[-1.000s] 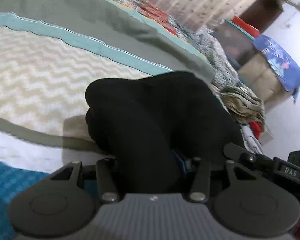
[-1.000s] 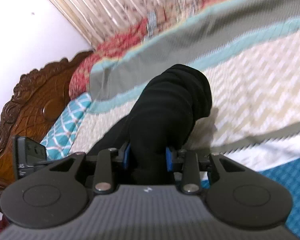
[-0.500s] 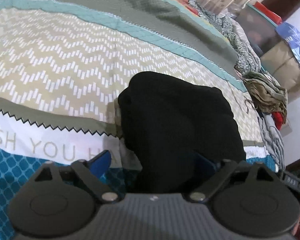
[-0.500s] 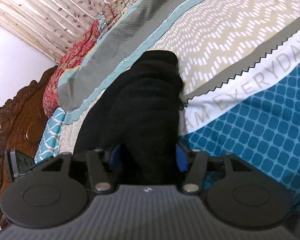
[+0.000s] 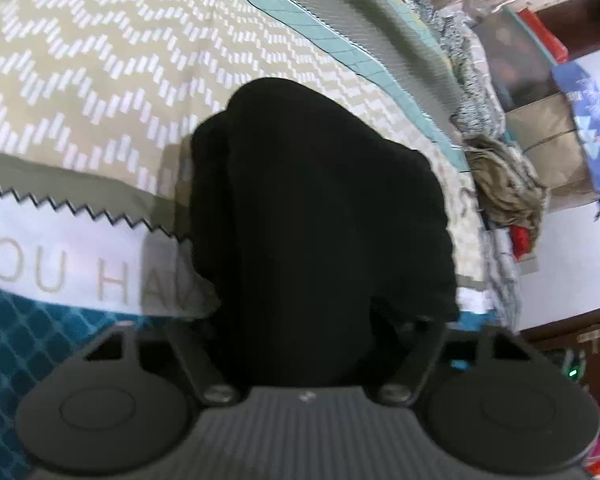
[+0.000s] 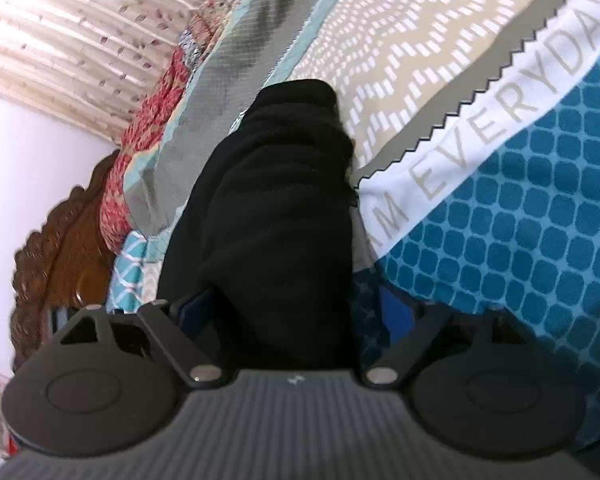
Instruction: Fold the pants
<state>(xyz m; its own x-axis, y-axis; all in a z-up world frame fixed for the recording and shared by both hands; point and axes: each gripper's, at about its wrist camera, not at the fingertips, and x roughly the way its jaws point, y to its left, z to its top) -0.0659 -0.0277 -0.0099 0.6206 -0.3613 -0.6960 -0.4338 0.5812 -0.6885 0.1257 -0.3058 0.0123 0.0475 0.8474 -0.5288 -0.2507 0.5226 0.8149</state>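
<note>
Pants [image 5: 320, 216], 1 black bundle on 1 bedspread [image 5: 80, 80], lie between 2 tongs: right [image 6: 296, 312] opening wide, left [image 5: 312, 344] closing, grip unclear.

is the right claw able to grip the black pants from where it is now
Probably yes. The right claw has just been opening, and the black pants lie between its blue pads on the bedspread, with nothing in the way.

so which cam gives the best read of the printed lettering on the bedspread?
Right wrist. The white band's lettering runs in a long, fairly sharp stretch, "AM EVERYDAY", clear of the black pants. The left wrist view shows only a blurred piece, "YOU HA", before the pants cover the rest.
</note>
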